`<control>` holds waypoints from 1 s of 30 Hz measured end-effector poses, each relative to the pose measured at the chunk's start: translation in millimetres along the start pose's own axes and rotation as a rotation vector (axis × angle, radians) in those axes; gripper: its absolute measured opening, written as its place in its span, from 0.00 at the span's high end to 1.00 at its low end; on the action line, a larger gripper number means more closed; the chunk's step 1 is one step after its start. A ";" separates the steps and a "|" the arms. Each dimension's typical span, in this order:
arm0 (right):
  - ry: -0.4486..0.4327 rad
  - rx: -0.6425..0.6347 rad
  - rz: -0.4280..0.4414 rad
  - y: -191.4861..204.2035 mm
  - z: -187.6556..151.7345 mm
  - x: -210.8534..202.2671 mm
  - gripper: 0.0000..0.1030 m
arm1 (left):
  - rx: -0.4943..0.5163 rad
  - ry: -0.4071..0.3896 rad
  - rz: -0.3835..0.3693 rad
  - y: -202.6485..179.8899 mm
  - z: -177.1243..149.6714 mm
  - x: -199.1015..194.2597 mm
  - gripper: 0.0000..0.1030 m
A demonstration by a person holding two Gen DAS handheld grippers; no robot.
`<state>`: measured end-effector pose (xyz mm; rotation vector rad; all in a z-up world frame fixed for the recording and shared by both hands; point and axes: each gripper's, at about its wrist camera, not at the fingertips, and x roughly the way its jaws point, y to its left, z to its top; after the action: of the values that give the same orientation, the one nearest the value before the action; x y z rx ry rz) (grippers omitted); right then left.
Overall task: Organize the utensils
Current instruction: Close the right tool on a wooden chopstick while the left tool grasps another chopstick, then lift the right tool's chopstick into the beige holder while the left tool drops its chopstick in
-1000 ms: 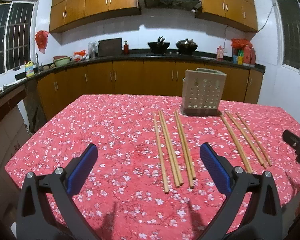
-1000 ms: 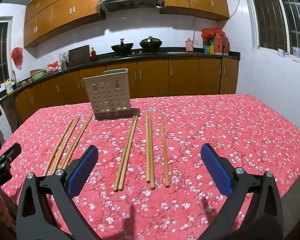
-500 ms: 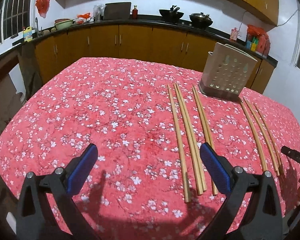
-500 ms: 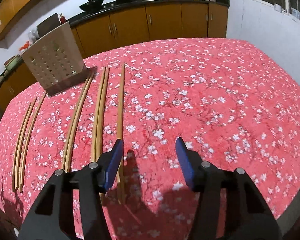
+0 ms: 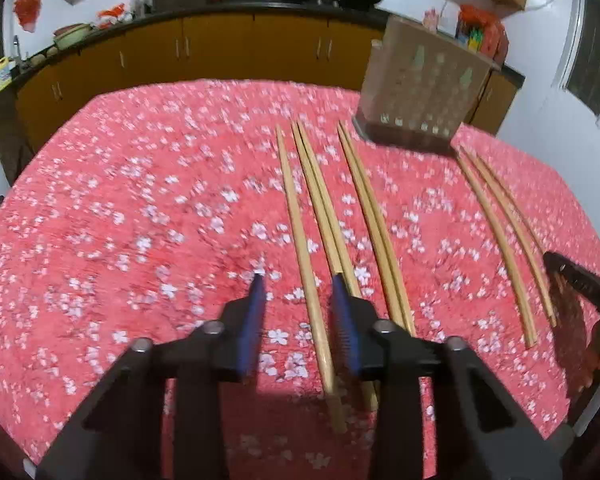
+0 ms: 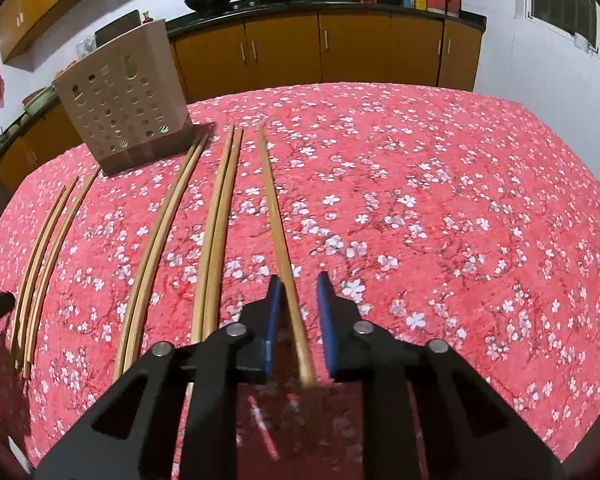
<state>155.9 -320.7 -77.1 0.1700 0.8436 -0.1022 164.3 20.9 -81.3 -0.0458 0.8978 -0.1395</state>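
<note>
A table under a red flowered cloth (image 6: 420, 200) fills both views, with a run of brown cupboards (image 6: 320, 52) beyond its far edge. The cloth is bare and wide open to the right of the rightmost chopstick in the right wrist view, and to the left of the leftmost one in the left wrist view. A perforated utensil holder (image 6: 124, 112) stands upright near the far edge. Wooden chopsticks (image 5: 372, 216) lie flat in front of it, long axes running from the near edge toward the holder, roughly parallel. The left gripper (image 5: 300, 320) is closing, its blue pads straddling the near end of the leftmost chopstick (image 5: 300, 232), not yet pressing it. The right gripper (image 6: 298, 312) is also closing around the rightmost chopstick (image 6: 274, 208); its left pad is against the stick, the right pad apart.
</note>
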 end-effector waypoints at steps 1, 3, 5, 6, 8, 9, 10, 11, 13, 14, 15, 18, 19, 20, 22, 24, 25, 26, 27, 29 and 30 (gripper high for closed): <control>0.001 0.005 0.002 -1.1 0.5 0.2 0.87 | 0.009 0.016 0.007 -1.1 0.1 4.8 0.75; 0.003 0.014 0.003 -2.4 1.7 1.2 0.89 | 0.037 0.011 0.027 -4.8 1.2 6.5 0.79; 0.003 0.018 0.001 -3.8 3.8 3.1 0.89 | 0.053 0.012 0.038 -6.9 4.5 10.4 0.83; 0.003 0.019 -0.002 -3.6 4.7 4.1 0.90 | 0.057 0.013 0.042 -7.2 6.8 12.4 0.87; 0.002 0.019 -0.010 -3.9 8.9 7.5 0.91 | 0.061 0.014 0.060 -5.4 15.5 19.4 0.91; 0.002 0.021 -0.011 -3.7 11.4 10.0 0.91 | 0.055 0.016 0.063 -2.5 21.7 23.8 0.92; 0.000 0.027 -0.011 -3.9 13.6 12.4 0.92 | 0.050 0.016 0.063 -0.6 25.6 26.5 0.92; -0.002 0.041 -0.010 -6.0 16.7 15.1 0.92 | 0.042 0.015 0.066 2.4 29.7 29.6 0.92; -0.005 0.061 -0.005 -7.9 18.6 18.1 0.92 | 0.031 0.015 0.073 7.8 36.8 33.9 0.92; -0.005 0.065 -0.005 -8.1 19.3 18.7 0.92 | 0.026 0.019 0.063 9.6 38.0 34.3 0.92; -0.005 0.064 -0.004 -7.7 19.3 19.1 0.92 | 0.022 0.018 0.055 10.6 37.4 33.5 0.91; -0.004 0.059 0.009 -6.8 16.7 17.4 0.92 | 0.026 0.006 0.035 9.8 31.3 29.8 0.88; -0.004 0.059 0.011 -6.5 15.2 16.3 0.92 | 0.028 0.002 0.026 9.8 28.0 26.7 0.88; -0.004 0.059 0.012 -6.7 14.8 15.9 0.92 | 0.028 0.002 0.021 10.0 26.2 24.7 0.87; -0.004 0.054 0.008 -5.9 12.4 13.9 0.92 | 0.027 0.003 0.014 9.3 23.5 22.2 0.87; -0.004 0.050 0.005 -5.2 10.9 12.8 0.92 | 0.027 0.001 0.013 9.5 19.9 18.7 0.87; -0.004 0.049 0.005 -4.9 9.7 12.2 0.92 | 0.029 -0.001 0.013 10.4 17.2 16.0 0.87; -0.004 0.050 0.004 -4.6 8.8 11.5 0.92 | 0.034 -0.005 0.016 9.7 14.5 14.5 0.88; -0.003 0.048 0.003 -4.2 8.4 11.1 0.92 | 0.043 -0.009 0.024 7.8 12.9 14.5 0.88; -0.004 0.046 0.001 -3.8 8.2 10.6 0.92 | 0.050 -0.009 0.037 6.5 11.9 14.3 0.92; -0.003 0.043 0.000 -3.3 8.2 10.3 0.92 | 0.048 -0.007 0.035 8.5 11.5 13.0 0.92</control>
<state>168.1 -325.7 -79.9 0.2103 0.8388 -0.1208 182.1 27.3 -85.1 0.0142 0.8879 -0.1279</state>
